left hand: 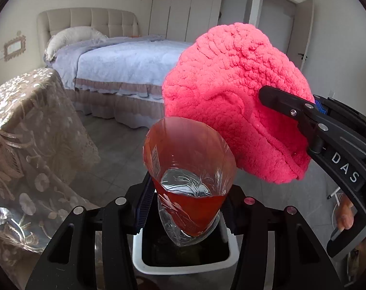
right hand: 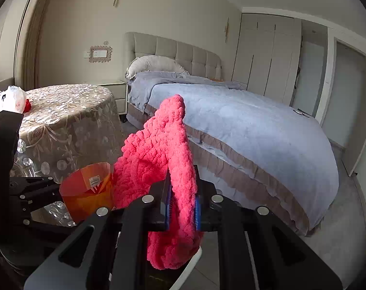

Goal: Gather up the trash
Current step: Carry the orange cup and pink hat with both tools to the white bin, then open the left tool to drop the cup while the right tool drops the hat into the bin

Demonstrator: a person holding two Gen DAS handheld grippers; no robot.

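Note:
My left gripper [left hand: 187, 207] is shut on an orange plastic snack bag [left hand: 190, 154] with a silver inside, held upright above a white-rimmed trash bin [left hand: 183, 269]. My right gripper [right hand: 183, 203] is shut on a fluffy pink knitted hat [right hand: 156, 154], which hangs just right of the bag. In the left wrist view the hat [left hand: 231, 91] and the right gripper [left hand: 274, 101] sit to the upper right of the bag. In the right wrist view the bag [right hand: 86, 191] and the left gripper [right hand: 59, 193] are at the lower left, and the bin's rim [right hand: 190, 265] shows below the hat.
A round table with a floral lace cloth [right hand: 67, 116] stands at the left, with a white plastic bag [right hand: 9, 97] and a small red thing [right hand: 27, 105] on it. A bed with a grey-blue cover [right hand: 243, 125] is behind. Wardrobes [right hand: 265, 60] and a door [left hand: 277, 19] are at the back.

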